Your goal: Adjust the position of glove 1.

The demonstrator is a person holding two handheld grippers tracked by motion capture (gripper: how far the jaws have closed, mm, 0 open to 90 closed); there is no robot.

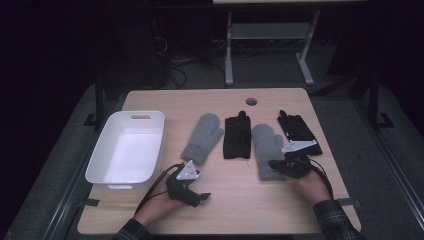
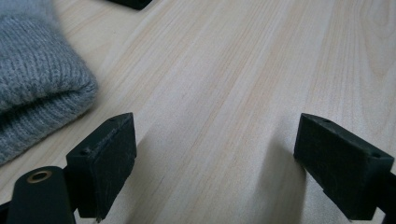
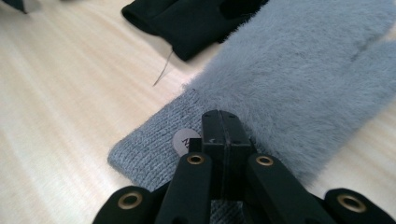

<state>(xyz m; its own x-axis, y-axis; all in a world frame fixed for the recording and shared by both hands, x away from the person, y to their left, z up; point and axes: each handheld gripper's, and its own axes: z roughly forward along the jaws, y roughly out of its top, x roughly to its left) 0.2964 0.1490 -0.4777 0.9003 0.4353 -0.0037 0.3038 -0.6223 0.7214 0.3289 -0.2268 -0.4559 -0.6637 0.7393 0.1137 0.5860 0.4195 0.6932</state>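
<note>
The right gripper (image 3: 219,135) has its jaws pressed together on the cuff of the grey mitten (image 1: 267,150) at centre right – the pick-up step, I judge – while the left gripper (image 1: 192,192), jaws apart, waits lower centre; next, a lift toward the bin (image 1: 100,165) at left.

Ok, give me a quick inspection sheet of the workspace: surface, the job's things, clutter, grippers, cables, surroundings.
Surface: light wooden table, round hole near the far edge.
Job's things: right grey mitten, cuff toward the person; left grey mitten; two black gloves; white bin at left, nothing seen inside.
Clutter: nothing seen.
Grippers: right gripper jaws shut over the right mitten's cuff; whether knit is pinched, cannot tell. Left gripper jaws open over bare wood beside the left mitten.
Cables: one trails from each gripper.
Surroundings: dark floor, grey table frame behind.
</note>
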